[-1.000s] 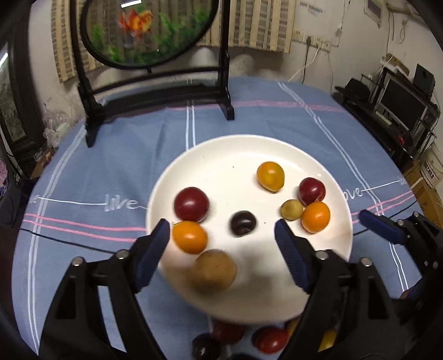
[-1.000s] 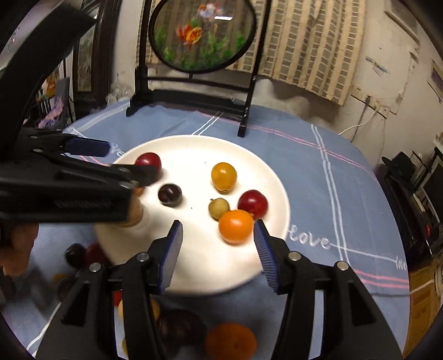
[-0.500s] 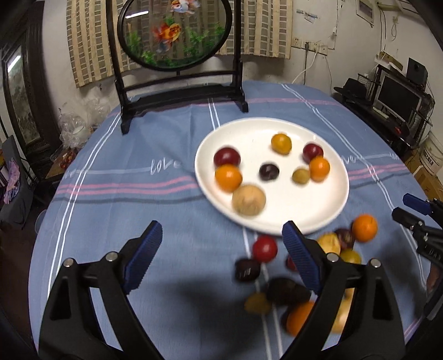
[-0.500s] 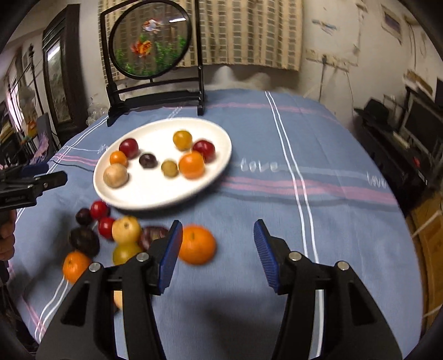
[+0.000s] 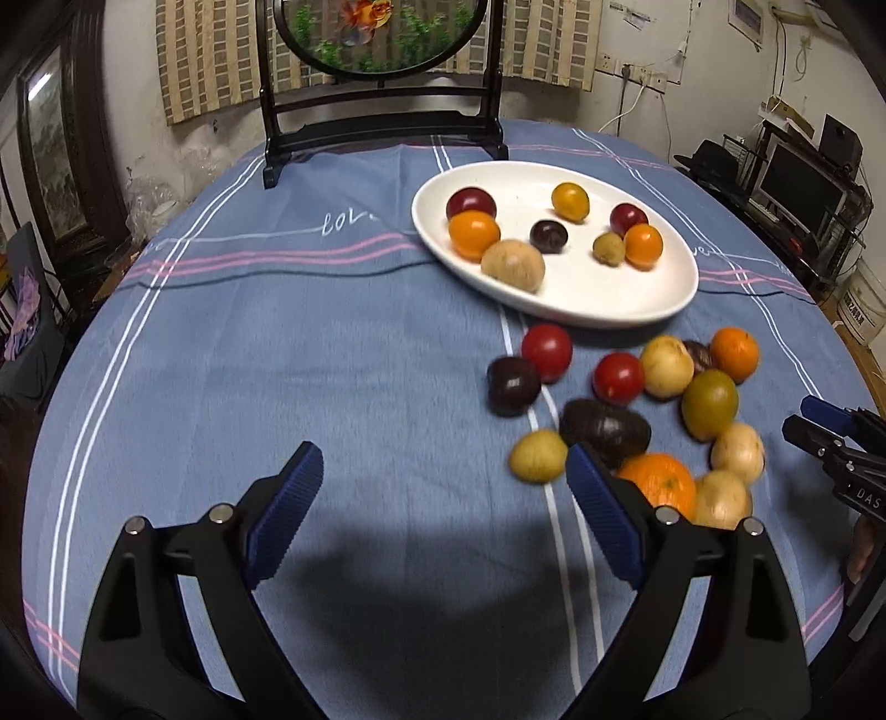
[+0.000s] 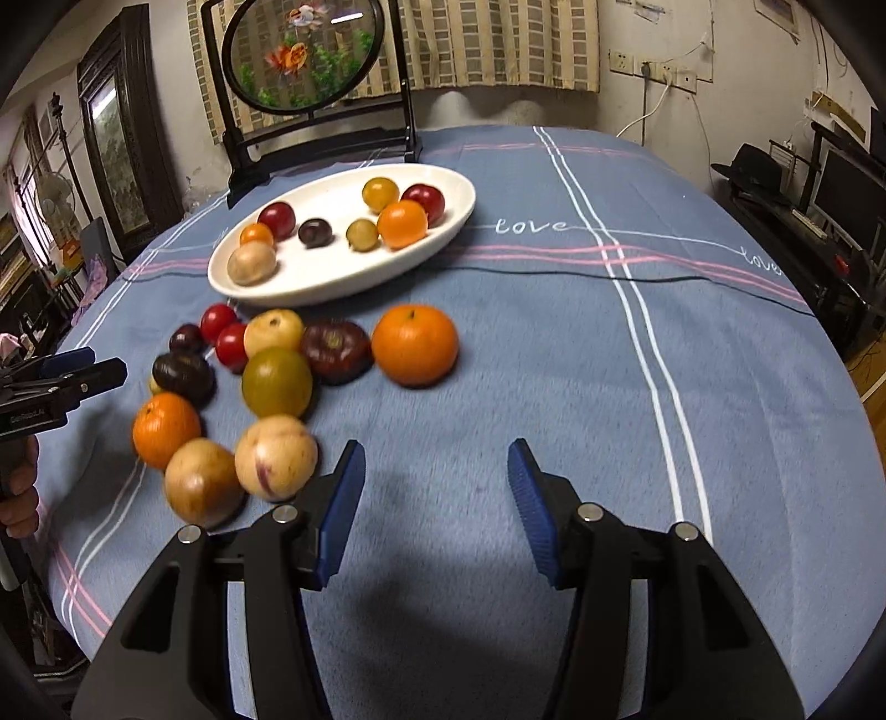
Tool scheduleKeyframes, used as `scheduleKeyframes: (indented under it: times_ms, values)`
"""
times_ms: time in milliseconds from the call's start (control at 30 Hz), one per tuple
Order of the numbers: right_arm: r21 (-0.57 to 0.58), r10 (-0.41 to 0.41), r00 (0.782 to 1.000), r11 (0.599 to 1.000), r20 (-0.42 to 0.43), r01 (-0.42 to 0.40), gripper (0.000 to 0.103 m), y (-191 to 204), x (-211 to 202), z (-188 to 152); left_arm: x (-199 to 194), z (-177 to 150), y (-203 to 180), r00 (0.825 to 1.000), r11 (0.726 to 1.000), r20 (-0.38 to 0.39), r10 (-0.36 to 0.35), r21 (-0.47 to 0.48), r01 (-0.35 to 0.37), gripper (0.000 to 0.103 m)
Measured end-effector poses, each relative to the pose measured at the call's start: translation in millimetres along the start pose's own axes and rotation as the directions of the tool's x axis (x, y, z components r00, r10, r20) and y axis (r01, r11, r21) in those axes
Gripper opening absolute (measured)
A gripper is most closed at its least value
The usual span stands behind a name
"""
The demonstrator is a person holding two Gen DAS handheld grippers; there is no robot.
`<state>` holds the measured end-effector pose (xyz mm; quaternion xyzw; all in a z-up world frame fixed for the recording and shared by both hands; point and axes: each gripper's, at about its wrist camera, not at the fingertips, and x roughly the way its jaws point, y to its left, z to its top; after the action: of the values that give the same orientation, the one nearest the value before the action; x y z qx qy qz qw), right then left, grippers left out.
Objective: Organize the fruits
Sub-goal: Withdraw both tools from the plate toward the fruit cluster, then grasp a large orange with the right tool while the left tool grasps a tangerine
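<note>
A white oval plate [image 5: 554, 310] [image 6: 332, 293] on the blue cloth holds several small fruits: red, orange, yellow, dark purple and a tan one. Nearer me lies a loose cluster of fruits, among them a big orange [image 6: 415, 343], a green-yellow fruit [image 6: 277, 382], red tomatoes [image 5: 546, 344] and a dark purple one [image 5: 603, 429]. My left gripper [image 5: 443, 451] hangs open over bare cloth, left of the cluster, with nothing between its fingers. My right gripper [image 6: 436, 446] is open over bare cloth, right of the cluster, also holding nothing.
A round fish-painting screen on a black stand [image 5: 382, 33] [image 6: 302, 55] stands at the table's far side. Shelves with a monitor [image 5: 797, 183] lie beyond the right edge. A hand [image 6: 19, 487] holds the left gripper at the far left of the right wrist view.
Both grippers have drawn back from above the plate toward the near side of the table, bringing the loose fruit cluster into view. The left jaws stand slightly wider.
</note>
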<state>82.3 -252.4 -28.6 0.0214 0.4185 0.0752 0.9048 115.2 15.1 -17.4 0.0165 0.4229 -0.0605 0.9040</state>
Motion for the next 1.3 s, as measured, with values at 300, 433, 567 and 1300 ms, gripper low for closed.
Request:
scheduleKeyframes:
  times_ms: [300, 433, 567, 1300]
  values:
    - [-0.006, -0.016, 0.999, 1.000, -0.048, 0.016, 0.054, 0.8, 12.5, 4.5, 0.6, -21.6, -12.5, 1.000, 0.998, 0.006, -0.018, 0.058, 0.017, 0.092]
    - [-0.027, -0.049, 0.996, 0.999, -0.076, 0.048, 0.054, 5.6, 24.8, 15.0, 3.7, -26.7, -9.9, 1.000, 0.998, -0.002, -0.030, 0.058, 0.030, 0.092]
    - [-0.059, -0.105, 0.989, 0.993, -0.105, 0.099, 0.054, 11.3, 41.8, 26.0, 3.3, -29.3, -9.9, 0.999, 0.997, -0.003, -0.053, 0.057, 0.053, 0.092]
    - [-0.085, -0.101, 0.990, 0.992, -0.097, 0.093, 0.043, 16.8, 57.2, 48.8, 9.1, -27.0, -20.4, 0.996, 0.991, -0.046, -0.082, 0.102, 0.087, 0.092]
